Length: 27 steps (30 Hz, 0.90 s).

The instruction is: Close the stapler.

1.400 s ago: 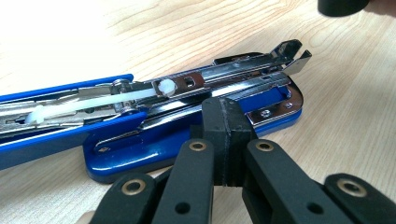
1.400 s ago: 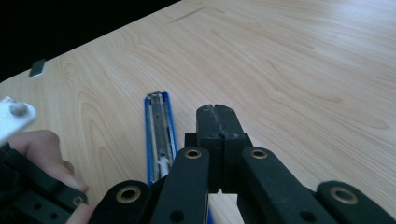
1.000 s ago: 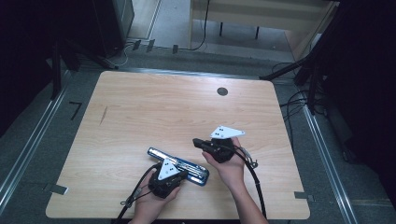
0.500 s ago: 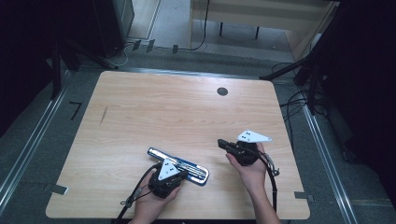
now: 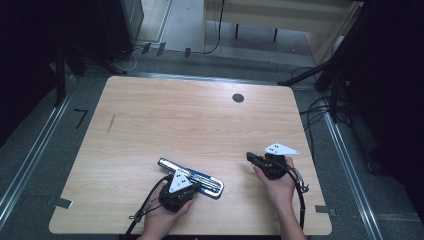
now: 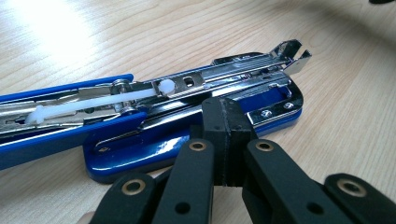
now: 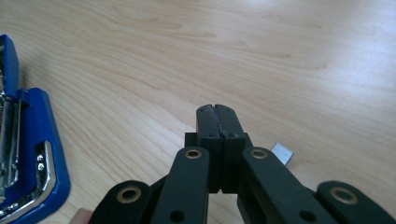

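Blue stapler (image 5: 192, 177) lies opened out flat on the tabletop (image 5: 200, 125), near the front edge and left of centre, with its chrome magazine (image 6: 233, 79) and white pusher rod (image 6: 93, 100) exposed.

Left hand-held gripper (image 6: 227, 122): jaws closed together with nothing between them, tips resting at or just over the stapler's blue base (image 6: 187, 144); contact cannot be confirmed. In the high view this hand-held gripper (image 5: 196, 184) sits on the near side of the stapler.

Right hand-held gripper (image 7: 217, 122): jaws likewise closed and empty, over bare wood well to the right of the stapler (image 7: 28, 154); in the high view it (image 5: 252, 157) points toward it. A small silvery piece (image 7: 282, 154), possibly a strip of staples, lies just beside and partly behind its jaws.

Risks noted:
- The silvery piece is low and flat; closed jaws cannot take it, and a sweep across it would likely push it along the wood or toward the edge
- The stapler is not clamped. A push from the left jaws could slide or pivot the base
- The open lid is sprung; pressure on the magazine may snap it shut on the jaws
- The trailing cable (image 5: 300, 192) could snag the small piece
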{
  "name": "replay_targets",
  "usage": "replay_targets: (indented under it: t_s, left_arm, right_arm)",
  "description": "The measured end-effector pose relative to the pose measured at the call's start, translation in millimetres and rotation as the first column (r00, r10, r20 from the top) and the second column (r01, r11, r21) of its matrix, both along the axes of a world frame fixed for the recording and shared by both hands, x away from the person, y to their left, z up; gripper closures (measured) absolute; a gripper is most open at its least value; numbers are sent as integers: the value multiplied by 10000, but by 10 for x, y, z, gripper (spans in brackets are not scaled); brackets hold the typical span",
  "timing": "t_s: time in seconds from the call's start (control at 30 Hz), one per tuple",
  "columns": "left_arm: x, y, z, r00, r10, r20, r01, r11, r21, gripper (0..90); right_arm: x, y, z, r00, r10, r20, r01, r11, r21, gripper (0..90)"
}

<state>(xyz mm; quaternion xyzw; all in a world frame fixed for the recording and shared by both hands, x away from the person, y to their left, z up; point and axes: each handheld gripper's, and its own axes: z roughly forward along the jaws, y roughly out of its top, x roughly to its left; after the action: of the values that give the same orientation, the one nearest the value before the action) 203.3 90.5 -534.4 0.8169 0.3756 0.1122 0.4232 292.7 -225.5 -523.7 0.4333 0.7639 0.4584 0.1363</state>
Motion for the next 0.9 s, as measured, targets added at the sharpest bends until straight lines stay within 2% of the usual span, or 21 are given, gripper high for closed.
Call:
replay_targets:
  t_s: [0.1, 0.27, 0.47, 0.9]
  left_arm:
    - [0, 1, 0, 10000, -1, -9, 1, 10000, -1, 900]
    - [1, 0, 0, 10000, -4, -5, 4, 10000, -5, 900]
    - [0, -1, 0, 10000, -5, 6, 5, 10000, 4, 900]
    - [2, 1, 0, 10000, 1, -19, -1, 10000, -12, 900]
  right_arm:
    - [4, 4, -52, 9998, -11, -203, 10, 10000, -55, 900]
    - [14, 26, -126, 9992, 77, -404, -98, 9986, -514, 900]
    - [39, -1, -196, 9981, -36, -611, -12, 9969, -789, 900]
    - [61, -92, -220, 9958, -250, -877, 188, 9973, -715, 900]
